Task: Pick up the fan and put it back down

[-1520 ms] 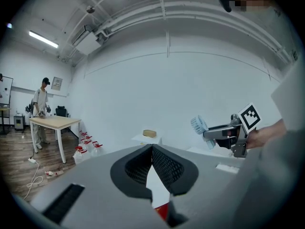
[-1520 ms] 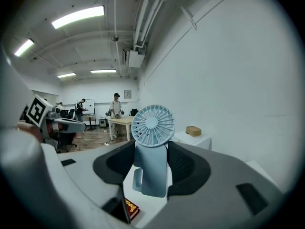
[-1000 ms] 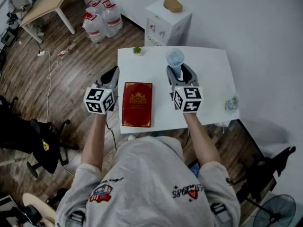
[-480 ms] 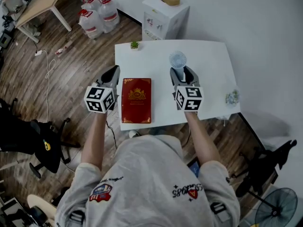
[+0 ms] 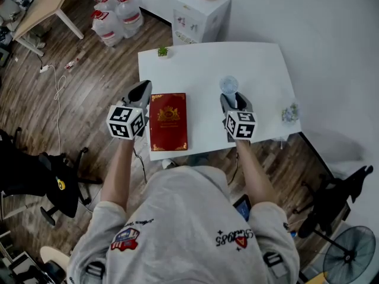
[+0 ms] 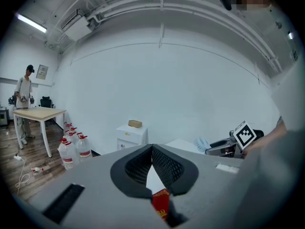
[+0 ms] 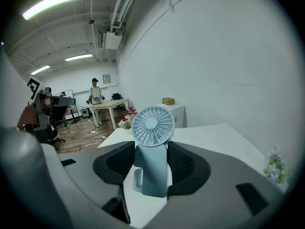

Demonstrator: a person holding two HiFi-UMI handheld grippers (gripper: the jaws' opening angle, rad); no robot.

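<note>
A light blue handheld fan point(image 7: 152, 128) stands upright between my right gripper's point(image 7: 151, 151) jaws, which are shut on its handle. From the head view the fan point(image 5: 229, 84) is over the right half of the white table point(image 5: 201, 64), low above it; whether its foot touches the top I cannot tell. My right gripper point(image 5: 235, 98) points away from me. My left gripper point(image 5: 141, 90) hangs at the table's left edge, shut and empty, its jaws meeting at the tips point(image 6: 152, 149). The left gripper view also catches the fan point(image 6: 201, 144) off to the right.
A red book point(image 5: 168, 120) lies on the table between the grippers. A small plant point(image 5: 162, 51) stands at the far left corner, a flower bunch point(image 5: 289, 113) at the right edge. Beyond are a white cabinet point(image 5: 200, 10), water bottles point(image 5: 112, 16) and a wooden table point(image 5: 44, 7).
My right gripper has come down toward the table with the fan still held in it. The left gripper has sunk a little beside the book.
</note>
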